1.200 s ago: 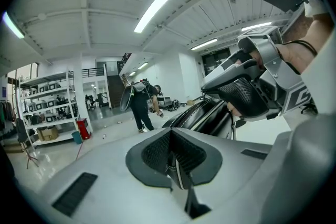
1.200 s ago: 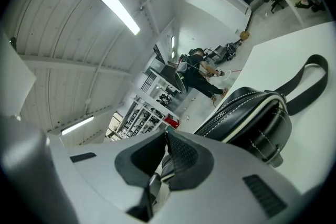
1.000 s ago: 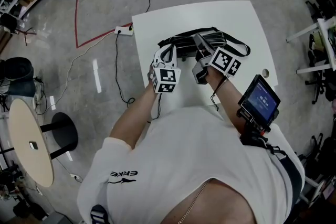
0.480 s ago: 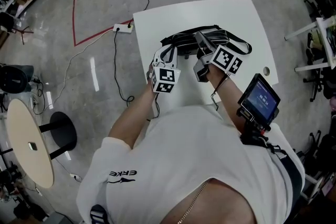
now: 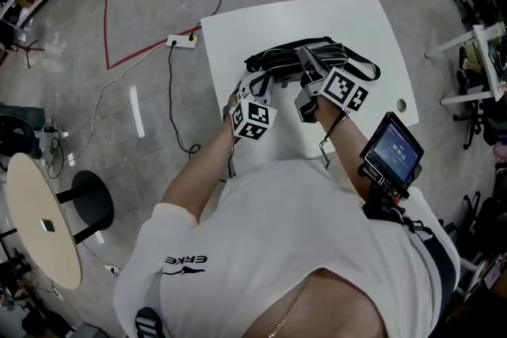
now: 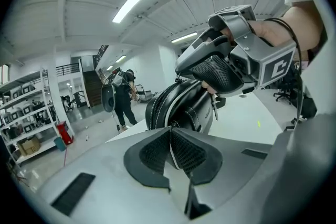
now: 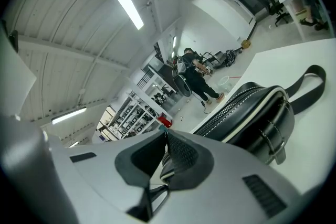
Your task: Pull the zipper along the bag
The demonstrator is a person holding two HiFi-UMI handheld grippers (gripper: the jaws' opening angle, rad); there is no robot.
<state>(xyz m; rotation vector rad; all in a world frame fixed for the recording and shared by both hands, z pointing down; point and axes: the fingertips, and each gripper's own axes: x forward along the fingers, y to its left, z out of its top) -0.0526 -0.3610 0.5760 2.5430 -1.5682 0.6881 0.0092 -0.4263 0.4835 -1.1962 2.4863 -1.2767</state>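
Pinching, both pairs of tongs. Left gripper (image 6: 170,136): pads pressed together on a thin, pale-edged fold at the near end of the bag (image 6: 189,110), in the position of an anchor. Right gripper (image 7: 165,140): pads all but closed on a thin black piece with a cream edge. Its own view does not settle whether this is the pull tab or a strip of trim. The left gripper view shows it set on the crest of the bag, beside the zipper (image 7: 233,104). Item: one small bag, black with cream piping and white stitching. It lies on the white table (image 5: 348,20), toward the person's side, between the two grippers. Fittings: a silver-toothed zipper along the curved top, a flat black strap (image 7: 310,86) trailing loose on the table, and a small buckle (image 7: 272,139) on the face. Handling, as judged: light, and likely to slide on the smooth tabletop unless one end is held. The shell looks leather-like, fairly stiff yet yielding, so it may buckle along the zip line if left slack. Not fragile. Recommended hold for the drawing hand: the pull tab itself, pinched firmly, since the tab is small and smooth. For the bracing hand: the seam or end just behind the slider, keeping the teeth taut round the curve.
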